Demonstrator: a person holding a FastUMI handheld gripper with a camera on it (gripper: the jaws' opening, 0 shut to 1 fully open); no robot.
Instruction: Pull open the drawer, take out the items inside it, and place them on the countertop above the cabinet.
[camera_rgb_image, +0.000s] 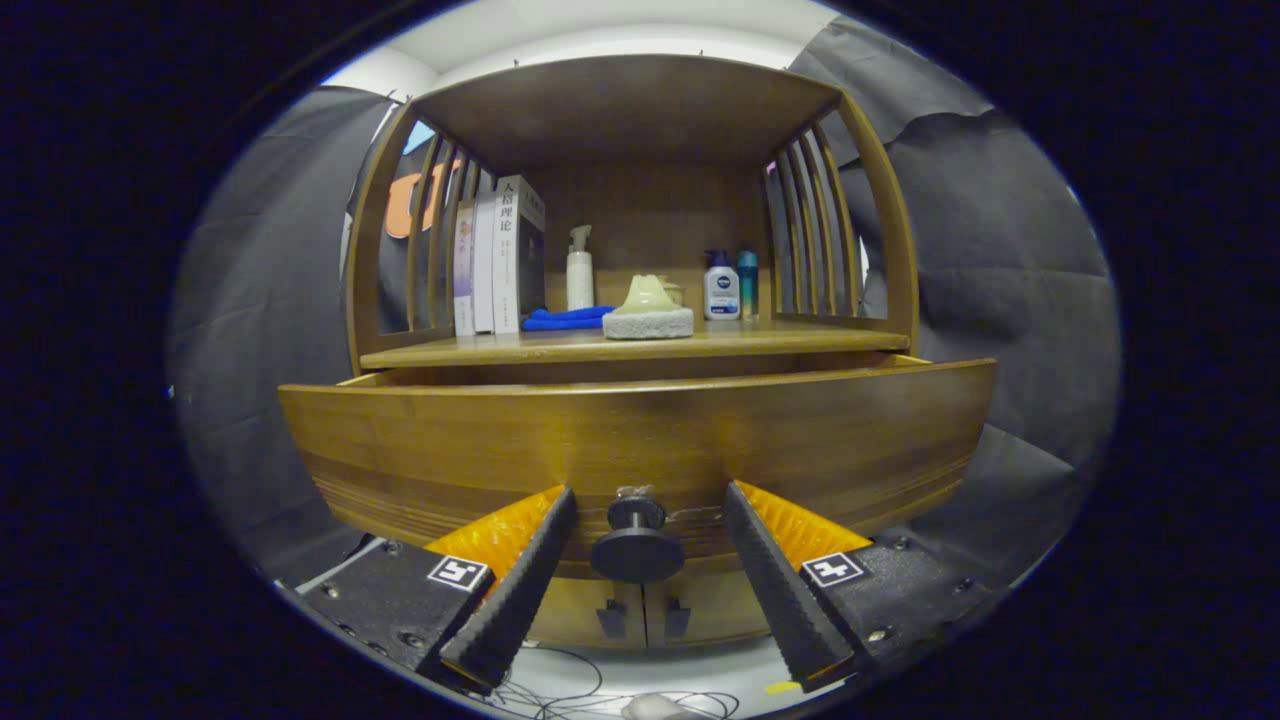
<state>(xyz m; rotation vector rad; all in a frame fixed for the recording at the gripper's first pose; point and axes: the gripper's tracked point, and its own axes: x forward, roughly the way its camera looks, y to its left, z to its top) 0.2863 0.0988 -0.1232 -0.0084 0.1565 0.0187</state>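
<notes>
1. Tongs (650, 510) first: we hold our two fingers spread wide, one at 9 o'clock and one at 3 o'clock of the black drawer knob (637, 543), and neither pad touches it.
2. We see the wooden drawer (640, 440) already drawn out toward us, its front panel just ahead of the fingertips and standing clear of the cabinet body.
3. We judge the opening step largely done; lifting the items out and setting them on the countertop (640, 347) at 12 o'clock of the drawer is all still to do.
4. We note the countertop already carries books (500, 255), a white pump bottle (579, 268), a blue cloth (565, 318), a sponge (648, 322), a lotion bottle (721, 285) and a teal can (748, 284).
5. We cannot see into the drawer: its tall front hides the inside, so what it holds is unknown.
6. We make out small lower door pulls (640, 618) at 6 o'clock of the knob, and cables on the floor, only partly.
</notes>
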